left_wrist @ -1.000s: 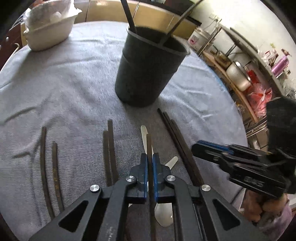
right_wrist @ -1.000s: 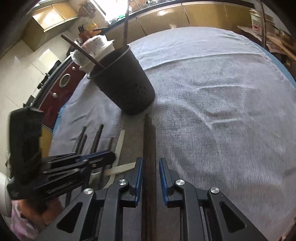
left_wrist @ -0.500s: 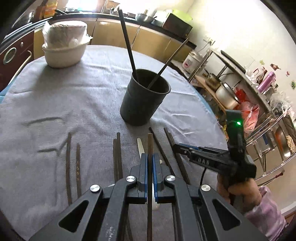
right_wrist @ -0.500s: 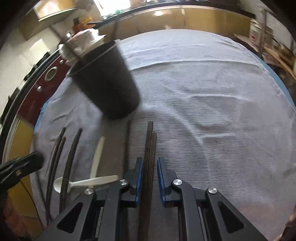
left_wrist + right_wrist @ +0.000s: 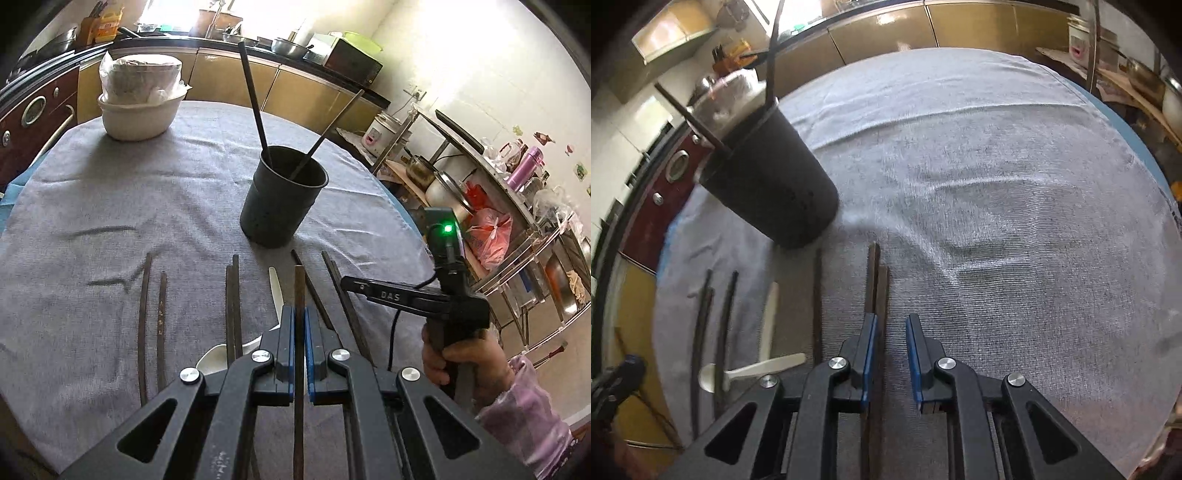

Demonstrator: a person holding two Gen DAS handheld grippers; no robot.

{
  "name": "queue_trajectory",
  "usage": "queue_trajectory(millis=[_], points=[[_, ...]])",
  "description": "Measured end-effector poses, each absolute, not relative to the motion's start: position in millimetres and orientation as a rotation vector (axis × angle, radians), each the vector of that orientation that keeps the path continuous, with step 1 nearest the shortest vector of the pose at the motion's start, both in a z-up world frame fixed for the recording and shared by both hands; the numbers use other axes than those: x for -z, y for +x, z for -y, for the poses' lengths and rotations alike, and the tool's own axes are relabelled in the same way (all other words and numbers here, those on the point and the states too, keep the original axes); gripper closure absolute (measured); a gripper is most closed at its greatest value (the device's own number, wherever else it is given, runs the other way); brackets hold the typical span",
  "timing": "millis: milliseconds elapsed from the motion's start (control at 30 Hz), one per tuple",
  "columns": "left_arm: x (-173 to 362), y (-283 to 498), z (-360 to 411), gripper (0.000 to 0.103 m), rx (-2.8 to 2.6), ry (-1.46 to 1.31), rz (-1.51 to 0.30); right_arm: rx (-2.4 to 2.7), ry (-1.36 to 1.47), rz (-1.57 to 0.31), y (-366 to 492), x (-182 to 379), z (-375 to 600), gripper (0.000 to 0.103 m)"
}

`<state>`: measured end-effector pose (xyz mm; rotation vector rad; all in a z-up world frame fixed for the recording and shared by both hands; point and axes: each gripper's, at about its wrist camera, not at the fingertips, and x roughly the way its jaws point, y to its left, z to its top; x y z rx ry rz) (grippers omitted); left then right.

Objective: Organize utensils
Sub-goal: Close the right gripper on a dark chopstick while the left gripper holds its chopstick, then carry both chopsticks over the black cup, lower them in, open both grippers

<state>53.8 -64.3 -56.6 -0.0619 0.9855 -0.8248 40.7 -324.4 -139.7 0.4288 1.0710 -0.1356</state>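
L gripper (image 5: 299, 325) clamped on one chopstick (image 5: 299, 291), long axis pointing fwd at the black holder (image 5: 282, 199) dead ahead. R gripper (image 5: 891, 354) narrow, empty, over a chopstick pair (image 5: 877, 280) on the cloth.

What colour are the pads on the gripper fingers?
Blue pads on black fingers, clearest in the right wrist view.
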Motion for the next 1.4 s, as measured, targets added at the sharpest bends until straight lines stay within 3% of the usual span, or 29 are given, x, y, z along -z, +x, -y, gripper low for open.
queue_trajectory(millis=[600,933,1000,1167,1400], points=[[56,54,63,0.098,0.835,-0.065,-0.973,0.177,0.348,-1.091,60,140,323,0.086],[59,53,69,0.098,0.846,-0.067,-0.984,0.217,0.224,-1.232,86,139,311,0.089],[58,52,67,0.098,0.847,-0.068,-0.980,0.210,0.212,-1.218,89,139,311,0.095],[50,53,60,0.098,0.841,-0.073,-0.962,0.182,0.301,-1.139,66,132,321,0.097],[16,45,63,0.098,0.866,-0.042,-0.881,0.124,0.340,-0.925,26,68,320,0.097]])
